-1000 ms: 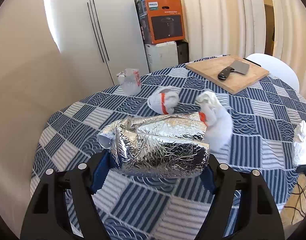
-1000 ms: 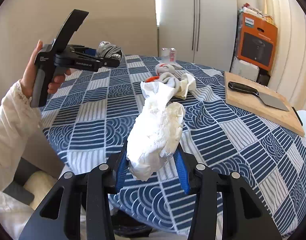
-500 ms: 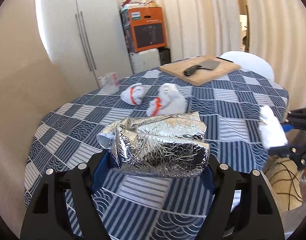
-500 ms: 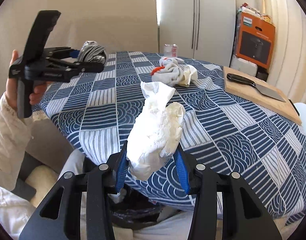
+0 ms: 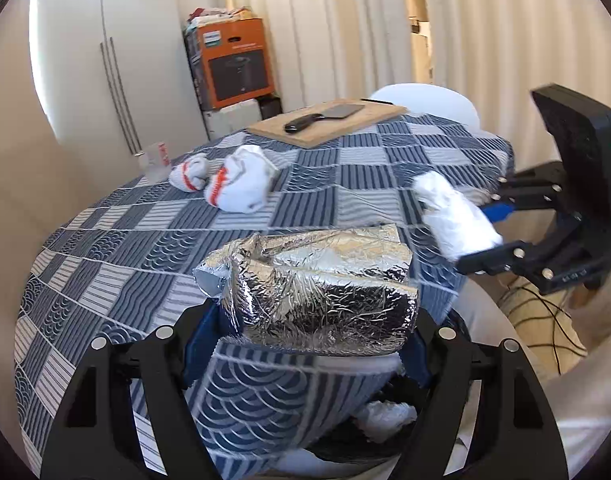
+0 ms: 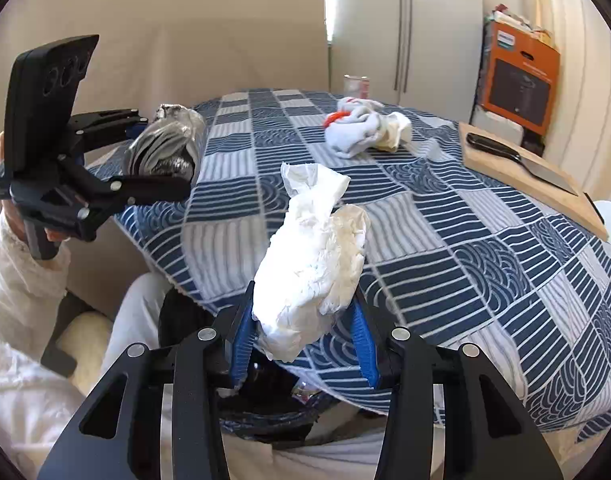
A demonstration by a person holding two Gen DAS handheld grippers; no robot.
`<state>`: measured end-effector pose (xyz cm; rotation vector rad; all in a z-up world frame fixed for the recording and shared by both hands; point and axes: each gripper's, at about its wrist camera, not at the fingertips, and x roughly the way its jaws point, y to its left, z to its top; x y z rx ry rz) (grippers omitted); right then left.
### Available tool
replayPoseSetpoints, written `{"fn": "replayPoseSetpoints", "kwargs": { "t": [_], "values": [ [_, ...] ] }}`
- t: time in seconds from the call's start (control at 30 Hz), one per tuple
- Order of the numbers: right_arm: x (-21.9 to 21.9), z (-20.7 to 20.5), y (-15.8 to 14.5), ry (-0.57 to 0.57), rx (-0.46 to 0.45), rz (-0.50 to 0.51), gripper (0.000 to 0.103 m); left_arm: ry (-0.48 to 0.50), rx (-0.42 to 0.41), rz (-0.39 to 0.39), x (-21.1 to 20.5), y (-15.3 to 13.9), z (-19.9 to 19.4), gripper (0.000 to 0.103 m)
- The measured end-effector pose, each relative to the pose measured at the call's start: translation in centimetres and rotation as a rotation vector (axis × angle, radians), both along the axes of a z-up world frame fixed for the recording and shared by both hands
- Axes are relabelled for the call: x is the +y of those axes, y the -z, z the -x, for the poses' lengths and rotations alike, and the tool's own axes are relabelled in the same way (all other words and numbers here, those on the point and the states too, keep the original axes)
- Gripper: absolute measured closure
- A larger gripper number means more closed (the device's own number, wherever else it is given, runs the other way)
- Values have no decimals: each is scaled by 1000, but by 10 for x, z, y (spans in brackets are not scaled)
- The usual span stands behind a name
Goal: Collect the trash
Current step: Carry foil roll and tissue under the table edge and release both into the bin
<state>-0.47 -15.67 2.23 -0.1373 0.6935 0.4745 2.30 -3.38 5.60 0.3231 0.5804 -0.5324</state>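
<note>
My left gripper (image 5: 309,332) is shut on a crumpled ball of aluminium foil (image 5: 317,288) and holds it past the near edge of the table. The foil also shows in the right wrist view (image 6: 165,148). My right gripper (image 6: 301,340) is shut on a crumpled white paper tissue (image 6: 313,264), also seen in the left wrist view (image 5: 453,216). Below both grippers is a black-lined trash bin (image 6: 265,412) with white paper (image 5: 385,420) in it, partly hidden by the tablecloth.
The round table has a blue-and-white patterned cloth (image 5: 153,248). On it lie white socks with orange stripes (image 5: 233,180), a clear cup (image 5: 155,158) and a wooden cutting board (image 5: 329,122) with a cleaver (image 6: 517,160). A white chair (image 5: 425,100) stands behind.
Both grippers have pulled back off the table toward its near edge, each still holding its trash. They have come closer together above the bin.
</note>
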Motion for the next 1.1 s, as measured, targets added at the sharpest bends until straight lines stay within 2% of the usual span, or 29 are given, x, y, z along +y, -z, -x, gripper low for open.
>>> {"fn": "replayPoseSetpoints", "kwargs": {
  "t": [0.17,0.43,0.6,0.7,0.8,1.07,1.1],
  "values": [
    [4,12,9,-69,32,-12,63,28,58,53,0,19,16,28],
    [13,20,36,-143,120,4,63,60,133,25,-8,49,27,28],
    [17,19,56,-171,169,18,63,89,147,26,-12,53,34,28],
    [21,17,66,-186,194,32,63,106,156,-1,-19,59,42,28],
    [22,16,74,-196,221,37,63,138,191,4,-23,64,50,28],
    [21,-2,100,-208,286,58,61,103,270,-14,-22,97,42,27],
    [21,-5,102,-210,293,59,61,97,279,-9,-21,100,40,23]
  ]
}}
